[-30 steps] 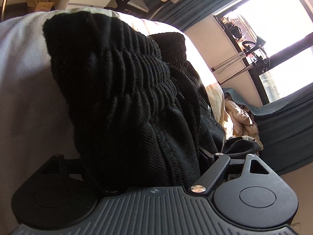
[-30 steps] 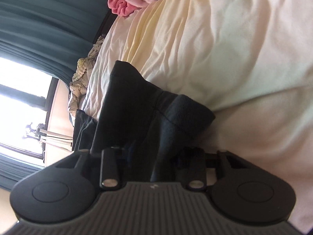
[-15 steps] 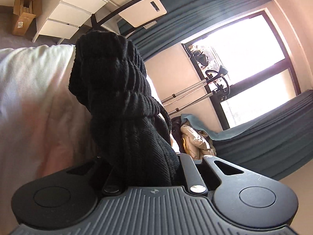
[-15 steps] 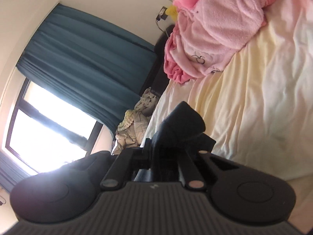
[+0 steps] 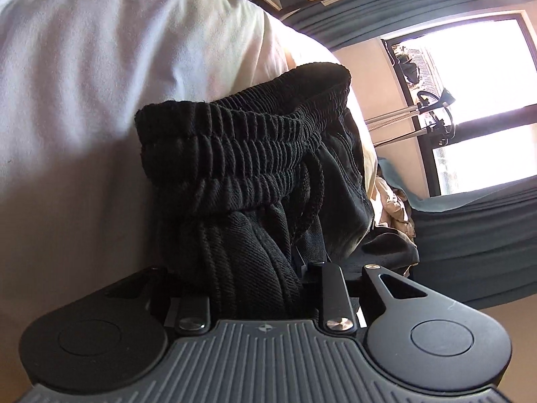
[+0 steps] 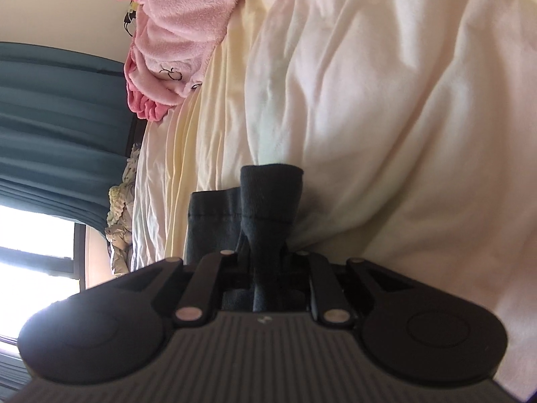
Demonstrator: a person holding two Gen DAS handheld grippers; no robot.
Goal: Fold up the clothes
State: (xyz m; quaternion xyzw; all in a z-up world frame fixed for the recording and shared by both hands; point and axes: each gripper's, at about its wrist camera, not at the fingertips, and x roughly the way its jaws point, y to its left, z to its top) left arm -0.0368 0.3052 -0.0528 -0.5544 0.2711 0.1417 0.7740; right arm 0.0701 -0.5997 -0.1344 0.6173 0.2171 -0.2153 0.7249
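Black ribbed-waistband cotton trousers (image 5: 248, 181) on cream bed sheet (image 6: 386, 100): waistband between left gripper (image 5: 258, 288) jaws, cuff between right gripper (image 6: 268, 278) jaws; both clamped, just easing open.

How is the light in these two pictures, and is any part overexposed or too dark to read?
Left wrist view: the window is blown out to white, and the black garment keeps its ribbed texture. Right wrist view: the window is also overexposed, the sheet is bright with soft shadows, and the dark cloth shows little detail.
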